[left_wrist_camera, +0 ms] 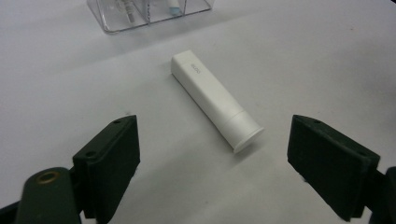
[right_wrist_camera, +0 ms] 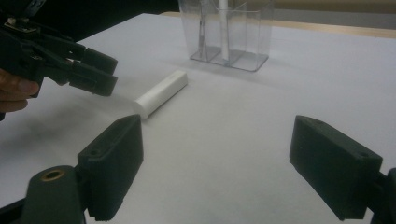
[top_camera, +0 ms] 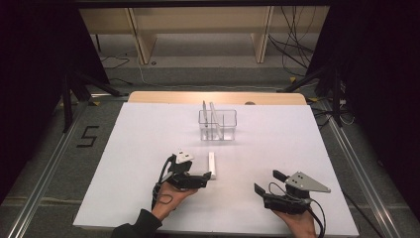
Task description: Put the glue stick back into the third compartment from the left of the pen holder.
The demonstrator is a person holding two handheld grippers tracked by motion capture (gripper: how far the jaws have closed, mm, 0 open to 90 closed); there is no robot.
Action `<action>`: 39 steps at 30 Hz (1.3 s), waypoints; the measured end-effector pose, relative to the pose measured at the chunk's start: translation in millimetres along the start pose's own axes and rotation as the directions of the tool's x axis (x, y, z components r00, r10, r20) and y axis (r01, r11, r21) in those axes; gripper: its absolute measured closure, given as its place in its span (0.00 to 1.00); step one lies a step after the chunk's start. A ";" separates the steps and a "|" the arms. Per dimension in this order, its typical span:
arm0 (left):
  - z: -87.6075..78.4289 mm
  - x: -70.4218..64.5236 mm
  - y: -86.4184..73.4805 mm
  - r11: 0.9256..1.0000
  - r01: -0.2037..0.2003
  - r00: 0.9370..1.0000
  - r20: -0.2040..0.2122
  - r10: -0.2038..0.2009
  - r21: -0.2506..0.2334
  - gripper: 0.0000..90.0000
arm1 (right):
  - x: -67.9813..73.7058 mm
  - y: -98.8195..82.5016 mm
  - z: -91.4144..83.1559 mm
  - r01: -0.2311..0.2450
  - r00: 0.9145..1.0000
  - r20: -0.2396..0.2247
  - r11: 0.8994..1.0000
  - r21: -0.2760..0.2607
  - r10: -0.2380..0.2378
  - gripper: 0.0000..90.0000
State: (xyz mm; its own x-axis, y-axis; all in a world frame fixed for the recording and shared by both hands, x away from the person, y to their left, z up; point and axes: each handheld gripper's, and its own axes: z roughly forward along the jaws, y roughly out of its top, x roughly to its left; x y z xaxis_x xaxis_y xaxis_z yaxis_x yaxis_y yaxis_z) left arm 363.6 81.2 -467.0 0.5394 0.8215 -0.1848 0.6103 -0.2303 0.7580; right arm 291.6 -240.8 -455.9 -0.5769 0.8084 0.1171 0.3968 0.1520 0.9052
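A clear plastic divided organiser [top_camera: 218,124] is holding upright white sticks; one white cylindrical tube [top_camera: 212,165] is lying between the left gripper's [top_camera: 207,179] released jaws; the right gripper's [top_camera: 267,181] jaws are also gaping.

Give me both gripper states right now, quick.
Left gripper: open, holding nothing, jaws either side of the white tube without touching it.
Right gripper: open, holding nothing, over bare table.

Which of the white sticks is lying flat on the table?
The white tube, just ahead of the open left gripper. It lies on its side on the white table; the other sticks stand upright in the clear organizer.
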 end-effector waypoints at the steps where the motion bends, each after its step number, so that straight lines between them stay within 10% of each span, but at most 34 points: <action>1: 1.3 -1.7 0.5 1.000 -0.005 1.000 0.001 0.005 0.005 0.18 | 0.1 0.0 -0.2 -0.001 1.000 0.000 1.000 0.001 0.001 0.21; 39: 48.8 -27.7 5.3 0.995 -0.039 0.994 -0.097 0.048 0.088 0.41 | 2.0 -0.8 -0.4 0.006 1.000 -0.005 1.000 0.007 -0.006 0.21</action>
State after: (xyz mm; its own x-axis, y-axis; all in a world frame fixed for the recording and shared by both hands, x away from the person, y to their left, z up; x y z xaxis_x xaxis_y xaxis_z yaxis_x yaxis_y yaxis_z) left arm 380.3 31.8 -488.4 0.5090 0.8563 -0.0870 0.6372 -0.3070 0.7070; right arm 289.8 -239.5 -456.3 -0.5833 0.8043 0.1135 0.3983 0.1614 0.9029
